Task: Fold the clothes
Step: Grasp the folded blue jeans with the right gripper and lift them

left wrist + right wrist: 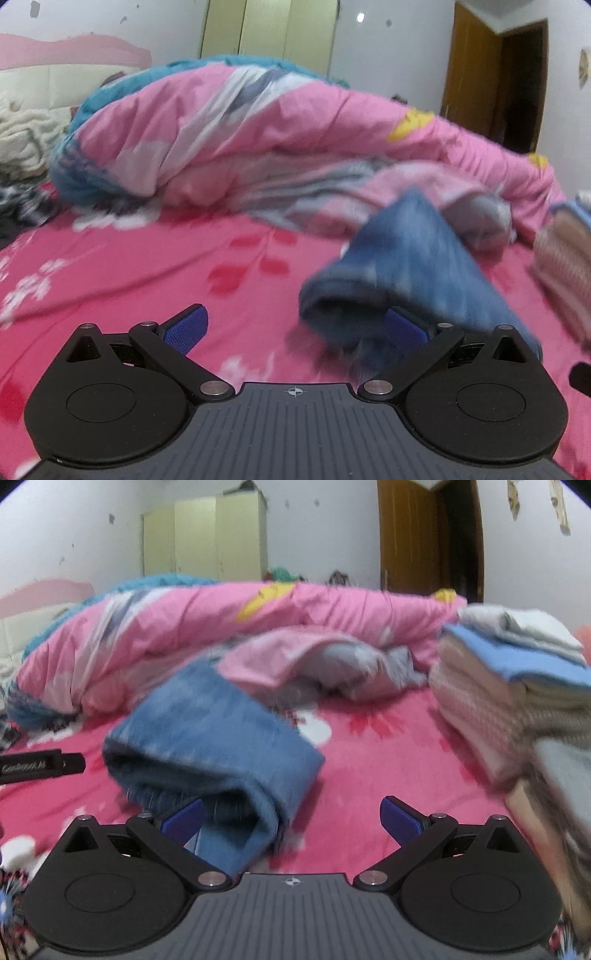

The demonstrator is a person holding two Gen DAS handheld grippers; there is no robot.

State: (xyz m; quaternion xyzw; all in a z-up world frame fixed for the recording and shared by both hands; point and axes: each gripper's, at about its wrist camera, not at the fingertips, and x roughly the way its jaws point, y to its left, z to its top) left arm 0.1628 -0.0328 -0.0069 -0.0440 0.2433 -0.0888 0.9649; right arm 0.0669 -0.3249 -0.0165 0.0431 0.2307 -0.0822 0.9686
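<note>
Denim garment [210, 731]: blue, doubled over into a thick roll, lying on the pink floral bedsheet [129, 266]; blurred in both views.
Position: between the two grippers, at the near edge of the bed.
Long axis: runs from the near rolled end away toward the bunched quilt [295, 122].
Left gripper [295, 328]: fingers spread wide, clamped on nothing; the denim's rolled end sits just over its right-side pad, contact unclear through the blur.
Right gripper [291, 812]: fingers likewise spread, holding nothing; the denim's near end lies at its left-side pad, partly overlapping it.
Nearer arm: cannot tell; the roll is close in front of both.
Folded stack [517, 686]: cream, blue and grey pieces piled to the right of the denim, well apart from it.
Loose pink-and-grey clothes [325, 664]: crumpled just beyond the denim's far end, against the quilt.
Obstructions: bare sheet between denim and stack; the loose clothes crowd the far end only.
Stage, as judged: the denim looks already folded; fits either a release after the last fold or a re-grasp to carry it to the stack.
</note>
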